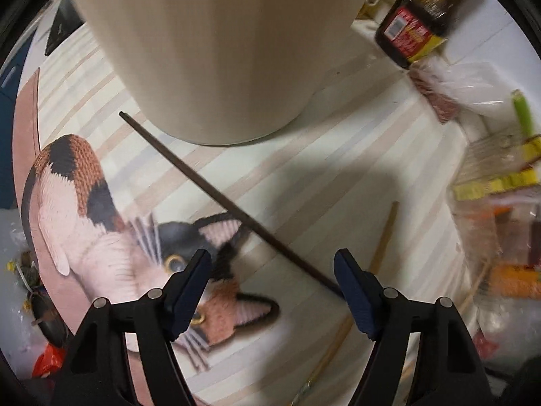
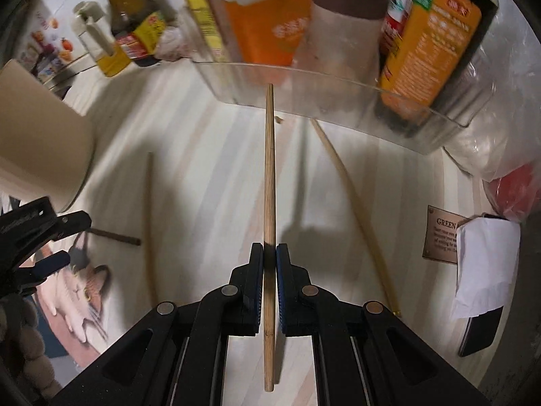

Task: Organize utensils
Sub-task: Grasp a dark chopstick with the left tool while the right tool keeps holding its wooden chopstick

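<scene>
The right gripper (image 2: 269,252) is clamped on a light wooden chopstick (image 2: 269,169), which runs straight out between its blue-padded fingers (image 2: 282,291) toward a clear plastic bin (image 2: 338,101) at the far side of the bench (image 2: 203,142). The bin holds an orange carton (image 2: 270,17), a brown-lidded jar (image 2: 345,27) and a dark bottle with an orange label (image 2: 429,34). 2 more pale chopsticks lie on the striped bench top, 1 to the right (image 2: 355,203) of the held stick and 1 to the left (image 2: 148,230).

The left gripper (image 1: 272,291) points down at the bench with its jaws apart, pressing on nothing. A dark chopstick (image 1: 216,196) lies slanting on the bench, its near end disappearing behind the right-hand finger (image 1: 355,301); whether that finger touches it cannot be told. The stick's far end stops just beside a tall beige cylindrical container (image 1: 216,50). A mat printed with a calico cat (image 1: 101,237) lies under the left-hand finger. A soy sauce bottle (image 1: 419,23) stands beyond, and a further pale chopstick (image 1: 382,243) lies to the right.
</scene>
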